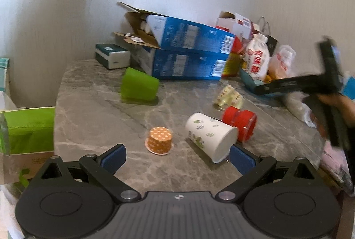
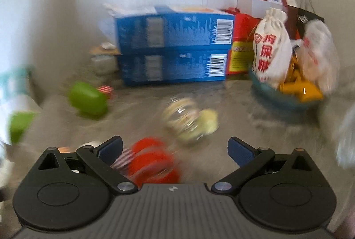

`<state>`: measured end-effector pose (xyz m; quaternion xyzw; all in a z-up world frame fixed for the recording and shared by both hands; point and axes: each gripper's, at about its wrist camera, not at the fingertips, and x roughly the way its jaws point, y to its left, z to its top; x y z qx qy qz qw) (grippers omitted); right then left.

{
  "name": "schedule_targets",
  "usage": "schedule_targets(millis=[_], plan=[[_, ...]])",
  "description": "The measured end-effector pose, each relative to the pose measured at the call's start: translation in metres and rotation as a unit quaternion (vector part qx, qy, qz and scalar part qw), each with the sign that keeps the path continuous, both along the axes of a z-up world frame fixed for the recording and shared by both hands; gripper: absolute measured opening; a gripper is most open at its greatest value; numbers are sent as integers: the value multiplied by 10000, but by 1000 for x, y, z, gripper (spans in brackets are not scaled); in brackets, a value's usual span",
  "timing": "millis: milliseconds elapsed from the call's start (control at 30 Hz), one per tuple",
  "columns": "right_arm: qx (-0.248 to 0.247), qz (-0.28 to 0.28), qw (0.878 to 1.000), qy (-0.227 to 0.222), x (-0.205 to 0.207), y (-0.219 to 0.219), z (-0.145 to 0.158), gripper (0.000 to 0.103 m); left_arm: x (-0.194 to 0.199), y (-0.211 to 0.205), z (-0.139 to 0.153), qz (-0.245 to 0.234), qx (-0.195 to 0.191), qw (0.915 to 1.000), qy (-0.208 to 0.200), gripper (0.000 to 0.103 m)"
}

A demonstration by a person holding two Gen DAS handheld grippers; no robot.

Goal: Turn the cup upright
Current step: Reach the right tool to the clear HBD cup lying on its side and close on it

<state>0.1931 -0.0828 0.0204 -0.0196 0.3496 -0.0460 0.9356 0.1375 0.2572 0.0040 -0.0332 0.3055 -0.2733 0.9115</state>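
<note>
A white paper cup [image 1: 210,135] with green leaf prints lies on its side on the grey marble table [image 1: 93,128], mouth toward me. My left gripper [image 1: 177,158] is open and empty just in front of it; its right pad [image 1: 241,159] is close beside the cup's rim. A green cup [image 1: 138,86] lies tipped over farther back and shows blurred in the right wrist view [image 2: 87,98]. An orange dotted cup [image 1: 160,140] stands upside down. My right gripper [image 2: 175,150] is open and empty above a red cup [image 2: 153,163]; it also shows at the right of the left wrist view [image 1: 332,81].
A red cup [image 1: 240,123] and a clear patterned cup [image 1: 228,95], also seen blurred in the right wrist view [image 2: 188,121], lie on their sides. Blue boxes [image 1: 186,54], a white cloth bag [image 1: 257,56] and a teal bowl [image 2: 286,101] crowd the back. A green bag [image 1: 28,130] sits left.
</note>
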Motion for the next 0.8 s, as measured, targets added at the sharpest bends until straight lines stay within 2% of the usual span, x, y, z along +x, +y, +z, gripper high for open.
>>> schedule_targets(millis=[67, 100, 167, 300, 533, 667, 800], plan=[[-175, 121, 9991, 358, 38, -7, -10, 101, 3, 4, -2, 94, 4, 10000, 23, 101], [-189, 288, 9978, 562, 57, -9, -16, 98, 4, 7, -3, 145, 7, 9999, 47, 101], [-144, 466, 9954, 821, 79, -12, -25, 89, 6, 14, -5, 250, 0, 9997, 65, 101], [-170, 643, 9903, 1220, 111, -13, -36, 85, 8, 31, -7, 462, -113, 9989, 20, 101], [-226, 806, 9817, 1713, 135, -8, -46, 81, 12, 49, -11, 660, -226, 9975, 119, 101], [-347, 808, 9773, 1929, 142, -2, -55, 66, 5, 55, -9, 684, -236, 9973, 81, 101], [-548, 720, 9756, 2003, 145, 3, -57, 63, -3, 66, -6, 780, -338, 9964, 58, 101]])
